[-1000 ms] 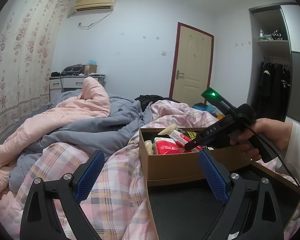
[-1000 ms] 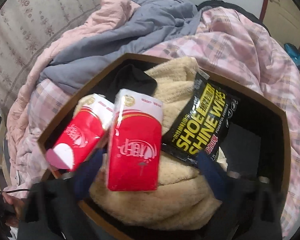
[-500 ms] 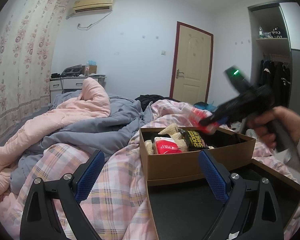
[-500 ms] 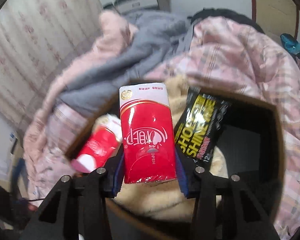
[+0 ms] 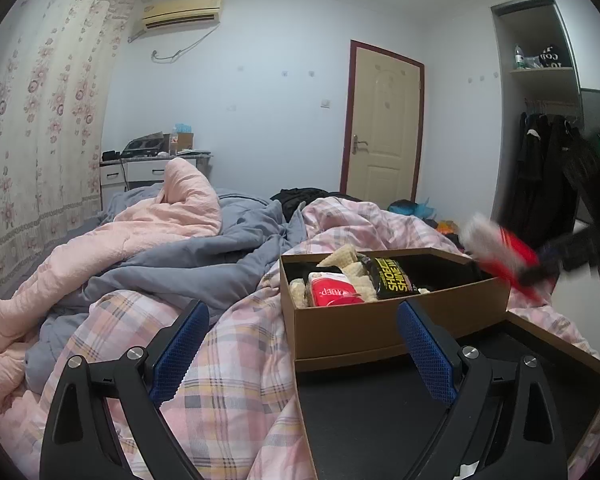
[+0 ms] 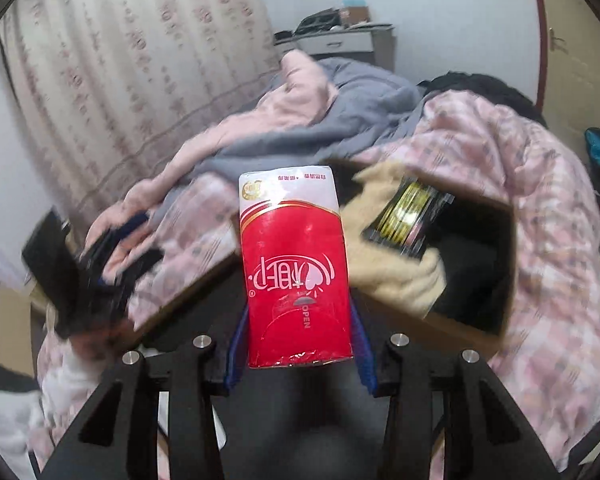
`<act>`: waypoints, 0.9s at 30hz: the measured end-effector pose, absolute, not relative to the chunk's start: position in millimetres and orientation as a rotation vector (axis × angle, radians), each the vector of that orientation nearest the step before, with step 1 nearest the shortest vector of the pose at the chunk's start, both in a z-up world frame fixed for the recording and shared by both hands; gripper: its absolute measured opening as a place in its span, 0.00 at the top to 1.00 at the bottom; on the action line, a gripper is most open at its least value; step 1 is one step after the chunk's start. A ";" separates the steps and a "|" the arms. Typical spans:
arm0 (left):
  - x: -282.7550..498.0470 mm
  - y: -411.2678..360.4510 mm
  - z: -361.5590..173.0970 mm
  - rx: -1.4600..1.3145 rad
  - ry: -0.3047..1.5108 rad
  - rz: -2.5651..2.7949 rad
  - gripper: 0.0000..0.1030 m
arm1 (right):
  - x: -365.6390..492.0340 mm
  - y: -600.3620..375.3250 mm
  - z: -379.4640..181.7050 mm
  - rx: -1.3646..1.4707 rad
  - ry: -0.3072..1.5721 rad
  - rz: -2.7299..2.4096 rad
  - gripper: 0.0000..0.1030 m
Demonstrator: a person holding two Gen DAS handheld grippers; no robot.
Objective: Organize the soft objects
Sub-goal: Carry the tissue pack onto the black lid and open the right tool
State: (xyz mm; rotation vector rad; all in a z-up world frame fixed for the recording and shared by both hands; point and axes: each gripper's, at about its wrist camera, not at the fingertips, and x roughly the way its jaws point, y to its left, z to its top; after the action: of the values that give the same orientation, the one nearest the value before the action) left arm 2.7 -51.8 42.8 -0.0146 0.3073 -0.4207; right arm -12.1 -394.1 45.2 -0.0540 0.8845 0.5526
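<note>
The right gripper (image 6: 298,354) clamps a red tissue pack (image 6: 296,268) by its lower end, clear of the box (image 5: 380,324) (left gripper (image 5: 300,348) wide, empty), so a quick swing could slip it onto the bed (image 5: 228,360).

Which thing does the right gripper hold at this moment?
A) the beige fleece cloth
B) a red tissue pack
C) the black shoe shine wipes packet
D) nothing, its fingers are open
B: in the right wrist view the right gripper is shut on the red tissue pack, clamped between both blue pads.
</note>
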 end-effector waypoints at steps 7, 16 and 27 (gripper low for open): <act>3.4 -52.0 42.0 -0.010 0.311 -0.422 0.09 | -7.8 -390.7 -7.1 -0.097 0.971 0.540 0.61; 1.5 -56.7 40.1 0.016 0.312 -0.425 0.09 | -10.7 -381.4 -19.4 -0.192 1.022 0.527 0.61; 3.2 -55.1 40.5 0.008 0.315 -0.427 0.09 | -14.9 -376.3 -31.7 -0.239 1.054 0.522 0.60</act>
State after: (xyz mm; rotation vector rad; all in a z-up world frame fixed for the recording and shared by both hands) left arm 3.2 -55.1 40.5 0.0082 0.3149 -0.4268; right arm -14.9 -376.3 -31.7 -0.2389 1.0541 0.5215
